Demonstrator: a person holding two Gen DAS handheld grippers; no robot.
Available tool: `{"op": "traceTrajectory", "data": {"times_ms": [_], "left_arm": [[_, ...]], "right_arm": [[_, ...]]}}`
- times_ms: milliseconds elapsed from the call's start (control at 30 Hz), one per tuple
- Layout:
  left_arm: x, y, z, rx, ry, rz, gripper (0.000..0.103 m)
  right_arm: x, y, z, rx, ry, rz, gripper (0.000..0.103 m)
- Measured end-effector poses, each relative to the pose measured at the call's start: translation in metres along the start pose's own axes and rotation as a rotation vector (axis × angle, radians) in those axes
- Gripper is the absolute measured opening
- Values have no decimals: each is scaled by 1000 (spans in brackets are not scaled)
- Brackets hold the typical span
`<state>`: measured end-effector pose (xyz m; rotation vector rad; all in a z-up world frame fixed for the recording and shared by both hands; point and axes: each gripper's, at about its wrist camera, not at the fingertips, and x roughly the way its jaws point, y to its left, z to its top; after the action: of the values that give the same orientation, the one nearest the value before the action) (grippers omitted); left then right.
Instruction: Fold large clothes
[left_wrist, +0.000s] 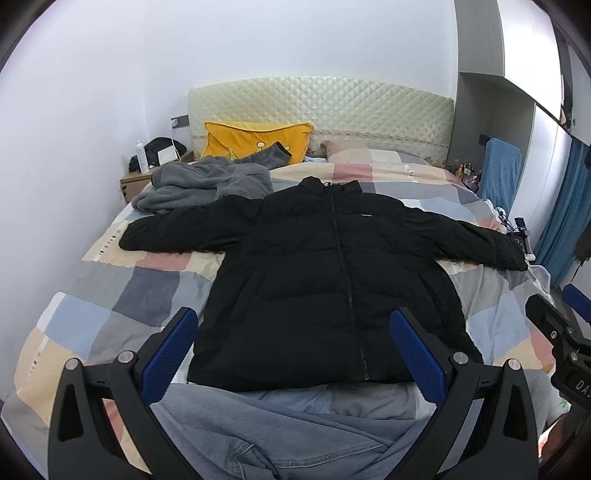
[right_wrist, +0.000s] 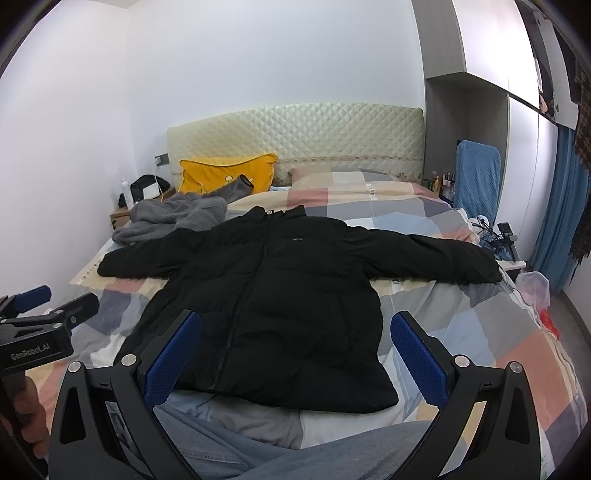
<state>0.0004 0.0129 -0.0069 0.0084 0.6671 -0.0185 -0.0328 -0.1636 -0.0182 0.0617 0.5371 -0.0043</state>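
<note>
A black puffer jacket (left_wrist: 317, 266) (right_wrist: 273, 295) lies flat and zipped on the patchwork bedspread, both sleeves spread out to the sides and its hem toward me. My left gripper (left_wrist: 293, 332) hovers open just short of the hem, nothing between its blue pads. My right gripper (right_wrist: 295, 336) is also open and empty, held above the hem's right half. Each gripper shows at the edge of the other's view: the right gripper (left_wrist: 554, 325) at the right, the left gripper (right_wrist: 40, 306) at the left.
A grey fleece garment (left_wrist: 203, 184) (right_wrist: 173, 216) is heaped by the jacket's left sleeve, with a yellow pillow (left_wrist: 255, 142) behind it. Denim legs (left_wrist: 280, 435) fill the foreground. A nightstand (left_wrist: 140, 181) stands left; a blue chair (right_wrist: 476, 177) and curtain stand right.
</note>
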Motion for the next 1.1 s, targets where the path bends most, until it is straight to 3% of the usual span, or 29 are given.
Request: {"op": "traceTrajectory", "data": {"times_ms": [1100], "left_arm": [[14,1,4,-16,25,-30,103]], "right_arm": [[11,0,8,5,15,9,103]]}}
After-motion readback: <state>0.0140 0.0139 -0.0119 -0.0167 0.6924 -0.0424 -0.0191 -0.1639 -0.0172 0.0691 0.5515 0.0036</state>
